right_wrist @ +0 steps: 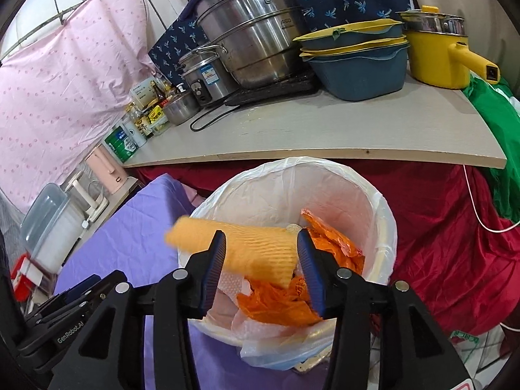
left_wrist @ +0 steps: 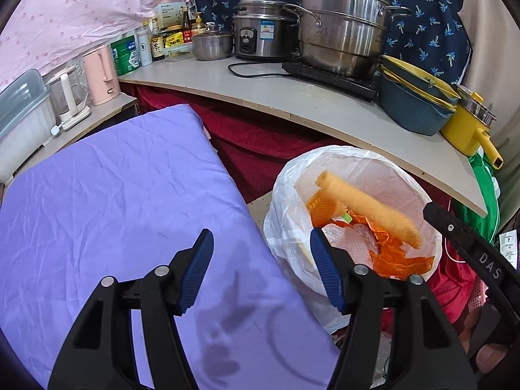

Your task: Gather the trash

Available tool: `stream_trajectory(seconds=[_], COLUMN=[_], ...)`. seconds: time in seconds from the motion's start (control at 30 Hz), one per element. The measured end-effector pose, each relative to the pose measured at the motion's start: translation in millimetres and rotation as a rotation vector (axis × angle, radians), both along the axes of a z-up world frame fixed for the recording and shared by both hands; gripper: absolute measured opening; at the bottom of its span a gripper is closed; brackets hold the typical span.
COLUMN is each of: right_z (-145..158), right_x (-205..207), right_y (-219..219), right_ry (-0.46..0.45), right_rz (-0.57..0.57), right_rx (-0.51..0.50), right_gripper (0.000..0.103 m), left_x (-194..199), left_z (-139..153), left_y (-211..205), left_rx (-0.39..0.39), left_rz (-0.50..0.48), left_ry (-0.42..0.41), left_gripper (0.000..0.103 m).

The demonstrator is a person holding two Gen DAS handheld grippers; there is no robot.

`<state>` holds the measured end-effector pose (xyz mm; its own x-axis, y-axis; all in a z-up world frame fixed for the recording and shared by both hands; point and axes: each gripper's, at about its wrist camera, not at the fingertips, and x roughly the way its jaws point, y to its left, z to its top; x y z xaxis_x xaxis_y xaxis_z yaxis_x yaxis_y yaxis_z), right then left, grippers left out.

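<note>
Your left gripper (left_wrist: 261, 271) is spread wide w/ nothing in it, over the purple cloth (left_wrist: 113, 201) beside the bin (left_wrist: 435, 250). Orange foam roll (right_wrist: 234, 248) is blurred above the white-lined bin, over orange wrappers (right_wrist: 279, 305). Your right gripper (right_wrist: 261, 274) is parted around it; can't tell if pads touch.

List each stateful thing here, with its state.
Left gripper: open, empty, over the purple cloth.
Right gripper: open, above the bin.
Orange foam sleeve: blurred, above the bin's trash; loose or gripped, cannot tell.
Trash bin: lined, partly filled.
Steamer pot: lidded.
Rice cooker: lid on.
</note>
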<state>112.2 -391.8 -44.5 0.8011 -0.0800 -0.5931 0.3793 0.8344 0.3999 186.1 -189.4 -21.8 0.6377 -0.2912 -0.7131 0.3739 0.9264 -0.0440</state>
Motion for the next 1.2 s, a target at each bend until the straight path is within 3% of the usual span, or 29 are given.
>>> stream_trajectory(seconds=[0.13,0.27,0.5,0.7,0.77,0.93,1.0,1.2], right_z=[7.2,17.8,30.6,41.3,42.6,45.0,44.2,41.7], right_x=[-14.4,-28.6,-47.9,-73.5,-81.6,-94.8,-99.3,-110.2], right_y=[2.6,10.2,30.5,48.0,53.2,68.1,73.4,87.0], right_ry=[-0.011,-0.031,-0.034,-0.03,-0.023,0.002,0.004,0.014], right_rz=[-0.004,0.002,0.028,0.014,0.016,0.038,0.061,0.078], right_rx=[0.005,-0.003,-0.041,-0.099,-0.109,-0.166,-0.169,-0.185], right_gripper=[0.047,0.056,0.068,0.084,0.084,0.088,0.096,0.097], left_x=[-7.4,-16.8,-38.8,-60.7,-67.4,-84.6,-90.5,-105.0], left_z=[2.6,8.6,21.3,29.4,31.0,32.9,32.9,29.9], left_y=[3.6,8.6,21.6,36.4,41.3,53.3,57.2,66.9], left_rx=[-0.002,-0.004,-0.001,0.021,0.02,0.031,0.033,0.049], left_rz=[0.003,0.014,0.032,0.07,0.079,0.109,0.113,0.121], left_ry=[-0.002,-0.018,-0.051,-0.09,-0.093,-0.108,-0.108,-0.113], left_gripper=[0.059,0.067,0.073,0.086,0.089,0.092,0.092,0.093])
